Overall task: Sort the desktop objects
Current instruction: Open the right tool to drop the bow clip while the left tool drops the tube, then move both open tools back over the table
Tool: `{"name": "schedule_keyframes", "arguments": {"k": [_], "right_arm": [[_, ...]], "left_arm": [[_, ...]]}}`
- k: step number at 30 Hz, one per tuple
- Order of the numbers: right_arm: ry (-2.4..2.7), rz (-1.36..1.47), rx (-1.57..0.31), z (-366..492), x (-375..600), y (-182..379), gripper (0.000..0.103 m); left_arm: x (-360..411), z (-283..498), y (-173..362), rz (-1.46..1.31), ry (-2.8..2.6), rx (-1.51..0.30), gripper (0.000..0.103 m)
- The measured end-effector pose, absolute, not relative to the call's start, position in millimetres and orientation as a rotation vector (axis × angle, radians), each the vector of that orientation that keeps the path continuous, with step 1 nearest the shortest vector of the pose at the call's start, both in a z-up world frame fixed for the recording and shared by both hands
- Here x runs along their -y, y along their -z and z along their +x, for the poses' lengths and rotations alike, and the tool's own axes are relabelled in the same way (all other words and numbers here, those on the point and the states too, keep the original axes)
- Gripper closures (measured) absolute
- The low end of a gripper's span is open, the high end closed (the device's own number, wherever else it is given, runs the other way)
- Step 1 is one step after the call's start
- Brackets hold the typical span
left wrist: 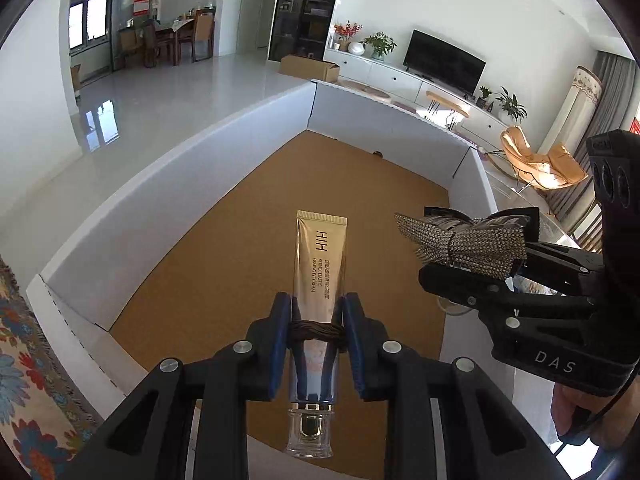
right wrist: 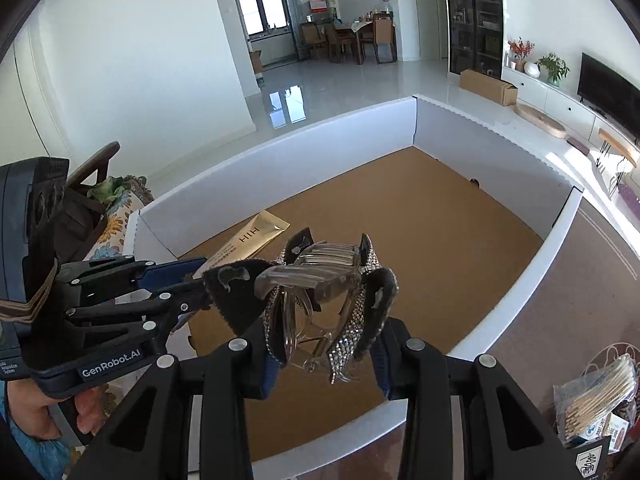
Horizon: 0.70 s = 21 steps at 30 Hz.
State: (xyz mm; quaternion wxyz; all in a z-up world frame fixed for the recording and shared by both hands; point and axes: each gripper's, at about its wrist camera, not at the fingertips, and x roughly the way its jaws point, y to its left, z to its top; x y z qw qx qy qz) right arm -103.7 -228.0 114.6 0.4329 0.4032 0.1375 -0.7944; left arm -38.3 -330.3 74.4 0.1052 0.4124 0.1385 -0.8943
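A: How much room inside the white-walled box [left wrist: 168, 196]?

B: Plenty — its cork floor [left wrist: 248, 240] lies bare, walls standing on all sides.

A: The left tool [left wrist: 316, 332]?

B: Clamped on a gold eye cream tube [left wrist: 318, 264], held above the floor, clear cap toward the camera.

A: And the right tool [right wrist: 324, 344]?

B: Closed on a rhinestone bow hair clip [right wrist: 320, 292], over the box. Only its view shows the cotton swab pack [right wrist: 596, 396] — lower right, outside the box.

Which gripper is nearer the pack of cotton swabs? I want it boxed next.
Right. The right gripper holds a hair clip over the box, swabs just beside it; the left gripper, holding a tube, is farther.
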Motion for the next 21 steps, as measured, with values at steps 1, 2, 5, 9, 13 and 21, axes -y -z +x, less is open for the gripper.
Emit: {"name": "schedule_keyframes", "arguments": {"k": [1,2,5,9,13,21], "right_arm": [[1.976,1.020,-0.360,-109,235,-107,0.065],[1.986,1.028,-0.374,-112,241,-102,0.064],[1.992,1.058,-0.384,-127,247,-85,0.037],[2.029,1.014,-0.319,-134,234,-91,0.015],[2.080,0.973,-0.208,-130,200,-111,0.015],[2.257,0.881,-0.157,-88,68,-125,0.009]], "left_arm": [[333,-40,-72,1.224,2.614,-0.409,0.075],[336,-41,-70,1.235,2.592,-0.415,0.074],[344,-43,-64,1.254,2.552,-0.448,0.065],[338,-35,-71,1.185,2.562,-0.410,0.035],[313,-26,-92,1.108,2.613,-0.344,0.034],[188,-5,-130,1.041,2.893,-0.187,0.010]]}}
